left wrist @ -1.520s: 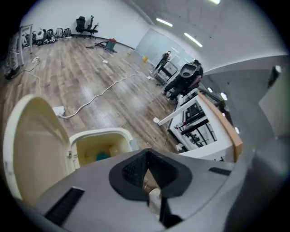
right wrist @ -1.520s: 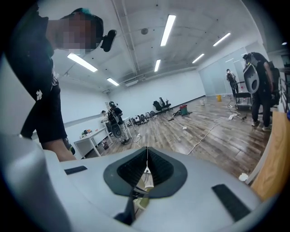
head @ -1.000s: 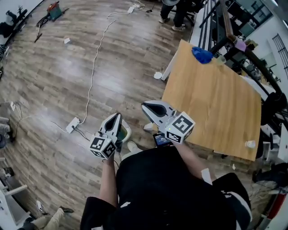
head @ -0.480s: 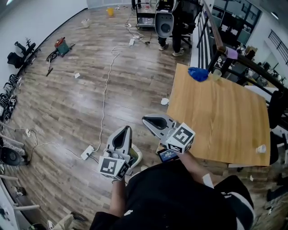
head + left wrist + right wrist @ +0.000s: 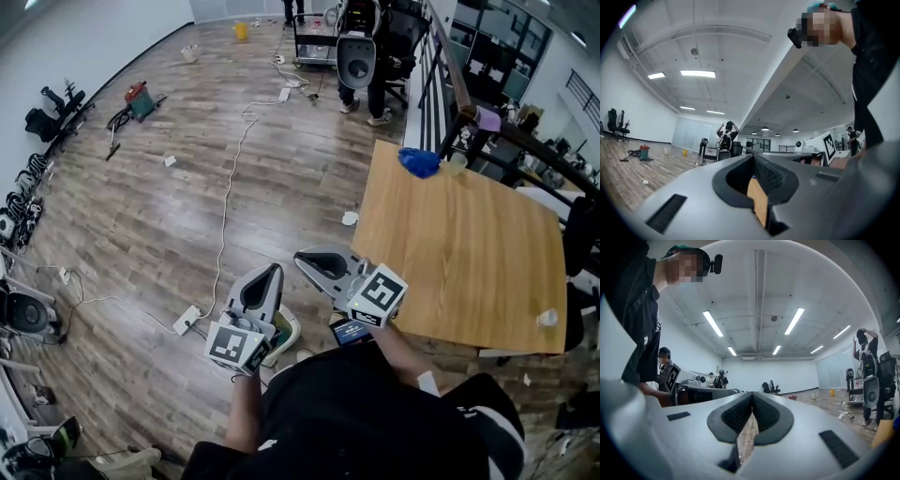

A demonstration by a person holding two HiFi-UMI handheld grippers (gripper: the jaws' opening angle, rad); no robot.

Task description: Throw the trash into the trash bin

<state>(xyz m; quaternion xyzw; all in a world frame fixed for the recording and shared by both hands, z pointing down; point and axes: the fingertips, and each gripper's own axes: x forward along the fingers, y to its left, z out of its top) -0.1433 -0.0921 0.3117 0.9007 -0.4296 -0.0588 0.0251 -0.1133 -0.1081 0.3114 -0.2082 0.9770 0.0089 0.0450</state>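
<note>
In the head view my left gripper (image 5: 269, 277) is held level over the floor, shut and empty. Just under and behind it stands a small white-rimmed trash bin (image 5: 290, 331), mostly hidden by the gripper. To its right my right gripper (image 5: 306, 260) is shut too, with nothing in it, close to the near left corner of the wooden table (image 5: 459, 253). A crumpled white paper (image 5: 349, 217) lies on the floor by the table's left edge. The left gripper view shows the left gripper (image 5: 753, 157) with pads together. The right gripper (image 5: 752, 396) looks the same in its own view.
On the table are a blue crumpled thing (image 5: 419, 162) at the far corner and a small white cup (image 5: 547, 319) at the right. A white cable with a power strip (image 5: 187, 319) runs across the floor. Another paper scrap (image 5: 170, 160) lies far left. People and a cart stand at the back.
Both grippers have risen, the left more than the right, and the left has rolled. The head view has tipped up and shows more of the room's far end.
</note>
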